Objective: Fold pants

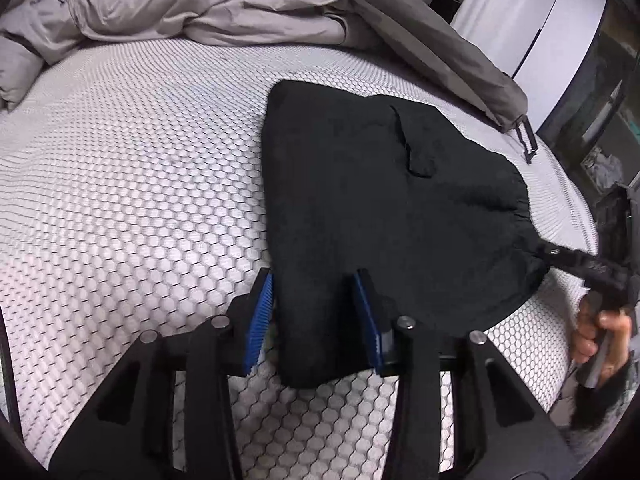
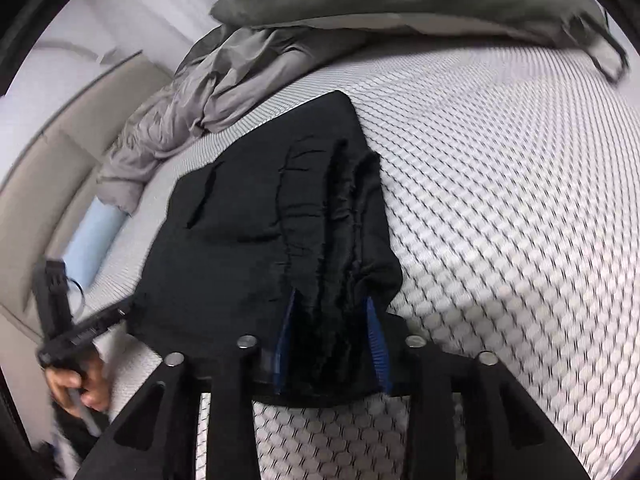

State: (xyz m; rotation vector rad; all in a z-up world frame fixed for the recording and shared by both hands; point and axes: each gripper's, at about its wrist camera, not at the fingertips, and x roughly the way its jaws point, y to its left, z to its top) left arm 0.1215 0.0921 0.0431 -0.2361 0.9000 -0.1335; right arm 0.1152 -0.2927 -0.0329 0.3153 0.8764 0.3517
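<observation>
Black pants point(image 1: 380, 200) lie as a compact folded bundle on the honeycomb mattress point(image 1: 120, 184), near its right edge, grey duvet point(image 1: 180, 4) bunched well beyond.

Left wrist view: left gripper point(image 1: 316, 320) has pants' near corner btwn its blue pads, fingers fairly wide w/ cloth filling the gap.

Right wrist view: right gripper point(image 2: 332, 344) holds the gathered waistband end likewise.

Judging by the stacked layers, folding is mostly done; prob. a last fold or set-down left.

Right-wrist view motion-blurred, pants point(image 2: 256, 240) folds too dark to tell apart
</observation>
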